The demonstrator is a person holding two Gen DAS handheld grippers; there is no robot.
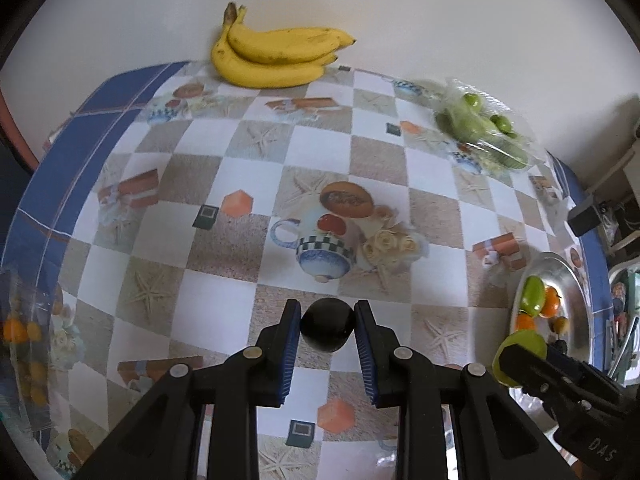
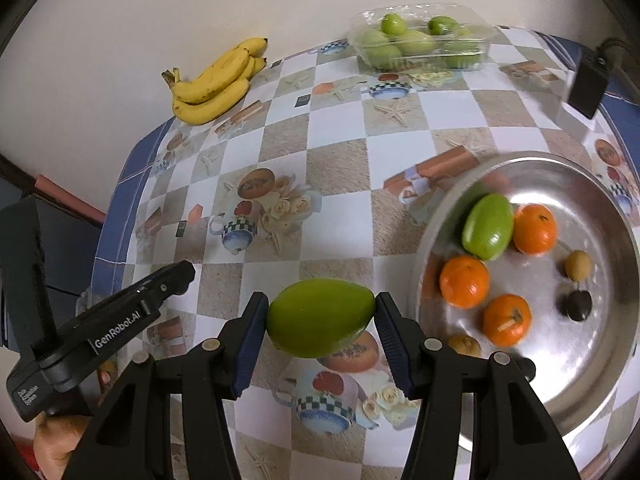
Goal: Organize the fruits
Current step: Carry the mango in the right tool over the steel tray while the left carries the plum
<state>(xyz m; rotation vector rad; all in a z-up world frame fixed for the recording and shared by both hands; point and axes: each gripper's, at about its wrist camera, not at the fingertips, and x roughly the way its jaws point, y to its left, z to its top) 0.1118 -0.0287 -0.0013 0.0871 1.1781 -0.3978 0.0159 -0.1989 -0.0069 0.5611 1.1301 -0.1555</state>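
Two claws each grip one fruit above the checkered tabletop (image 1: 208,240): the left claw (image 1: 327,320) is clenched on a small round dark fruit (image 1: 327,330), and the right claw (image 2: 320,312) squeezes a big smooth green oval fruit (image 2: 320,322) just beside the shiny round metal tray (image 2: 532,176). To do this step well, I think each fruit should be carried over the tray's rim, lowered to a bare spot away from the round orange fruits (image 2: 464,281), and let go only when low.
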